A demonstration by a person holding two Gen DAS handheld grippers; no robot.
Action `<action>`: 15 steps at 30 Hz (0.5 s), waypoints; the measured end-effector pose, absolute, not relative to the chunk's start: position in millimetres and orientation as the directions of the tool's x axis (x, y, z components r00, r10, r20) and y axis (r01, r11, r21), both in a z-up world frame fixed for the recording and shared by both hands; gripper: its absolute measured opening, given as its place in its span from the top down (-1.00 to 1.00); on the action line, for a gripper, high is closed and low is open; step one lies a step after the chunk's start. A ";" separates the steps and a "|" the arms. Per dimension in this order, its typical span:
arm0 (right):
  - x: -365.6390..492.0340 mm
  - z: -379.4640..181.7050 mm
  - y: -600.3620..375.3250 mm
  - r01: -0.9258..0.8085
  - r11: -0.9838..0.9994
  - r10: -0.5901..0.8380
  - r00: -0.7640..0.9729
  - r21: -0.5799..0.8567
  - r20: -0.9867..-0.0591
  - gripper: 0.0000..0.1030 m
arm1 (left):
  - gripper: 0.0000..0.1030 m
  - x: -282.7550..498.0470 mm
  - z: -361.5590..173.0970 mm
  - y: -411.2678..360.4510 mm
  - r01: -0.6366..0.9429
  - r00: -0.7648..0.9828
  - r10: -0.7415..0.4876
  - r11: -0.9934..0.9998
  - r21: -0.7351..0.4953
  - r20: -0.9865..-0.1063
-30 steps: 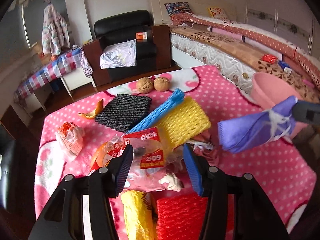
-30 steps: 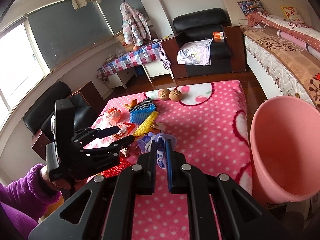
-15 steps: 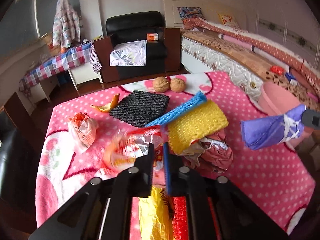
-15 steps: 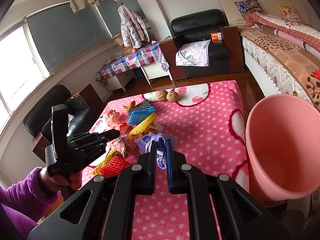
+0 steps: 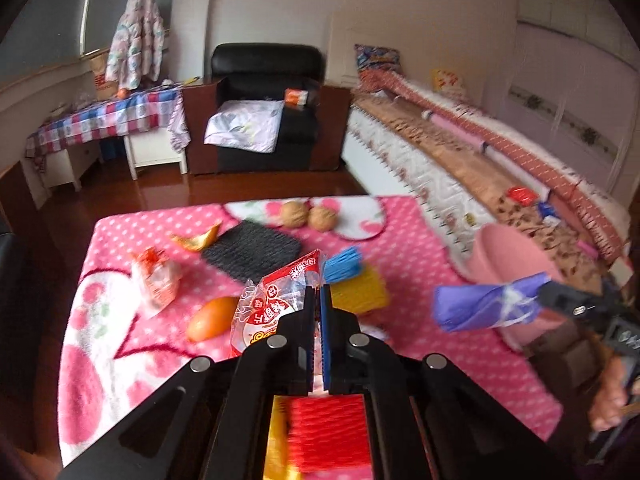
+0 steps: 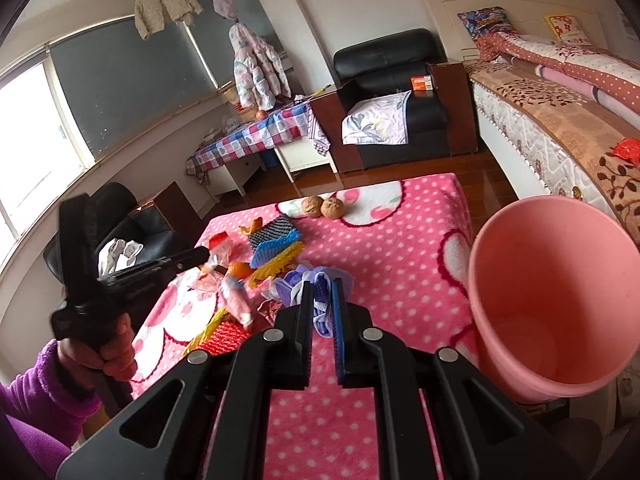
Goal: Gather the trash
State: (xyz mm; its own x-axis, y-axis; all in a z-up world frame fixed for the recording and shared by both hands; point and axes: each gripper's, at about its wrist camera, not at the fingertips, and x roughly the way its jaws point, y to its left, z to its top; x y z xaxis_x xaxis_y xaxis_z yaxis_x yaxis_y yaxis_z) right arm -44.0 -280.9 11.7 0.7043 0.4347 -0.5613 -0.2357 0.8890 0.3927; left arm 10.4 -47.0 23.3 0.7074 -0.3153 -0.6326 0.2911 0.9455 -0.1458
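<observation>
The left gripper (image 5: 318,300) was clenched on a red-and-clear snack wrapper (image 5: 276,300), held above the counter (image 5: 420,248), which was covered by a pink polka-dot cloth. The right gripper (image 6: 322,300) was clenched on a crumpled purple bag (image 6: 320,280), also raised off the counter; in the left wrist view the same bag (image 5: 488,306) hung in front of the pink bucket (image 5: 508,256).

The pink bucket (image 6: 560,280) stood off the right edge of the counter, open side up, just beside the bed (image 6: 560,120).

Remaining items lay on the left half of the counter:
- An orange (image 5: 211,318), just left of the held wrapper in the left wrist view.
- A crumpled orange-and-white wrapper (image 5: 156,280), left of the orange.
- A piece of orange peel (image 5: 196,240), at the far left.
- A black foam net (image 5: 252,250), touching the peel's right side.
- A blue foam net (image 5: 344,264) and a yellow foam net (image 5: 360,292), side by side.
- A red foam net (image 5: 328,432) and a yellow wrapper (image 5: 278,440), at the near edge below the left fingers (image 5: 308,312).
- Two walnuts (image 5: 308,216), touching each other, at the far edge.
</observation>
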 end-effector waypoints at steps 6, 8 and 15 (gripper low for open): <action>-46.5 11.3 -300.0 -0.188 0.898 0.399 0.728 0.398 -0.557 0.83 | 0.97 6.6 43.2 -80.2 0.378 0.679 -0.418 0.904 -0.202 -0.603; -47.6 11.3 -309.5 -0.164 0.903 0.379 0.740 0.398 -0.556 0.83 | 0.97 5.8 47.7 -96.0 0.411 0.663 -0.453 0.886 -0.216 -0.597; -53.1 12.0 -347.3 -0.059 0.919 0.286 0.780 0.390 -0.557 0.83 | 0.97 9.1 55.2 -154.6 0.514 0.595 -0.546 0.822 -0.243 -0.590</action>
State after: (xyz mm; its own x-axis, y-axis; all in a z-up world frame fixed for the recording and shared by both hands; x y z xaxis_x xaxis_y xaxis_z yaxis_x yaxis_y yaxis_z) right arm -53.1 -347.3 12.0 0.7799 0.2857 -0.5569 -0.0586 0.9191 0.3896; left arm 9.1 -154.6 55.2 0.5946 -0.5462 -0.5900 0.5141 0.8225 -0.2433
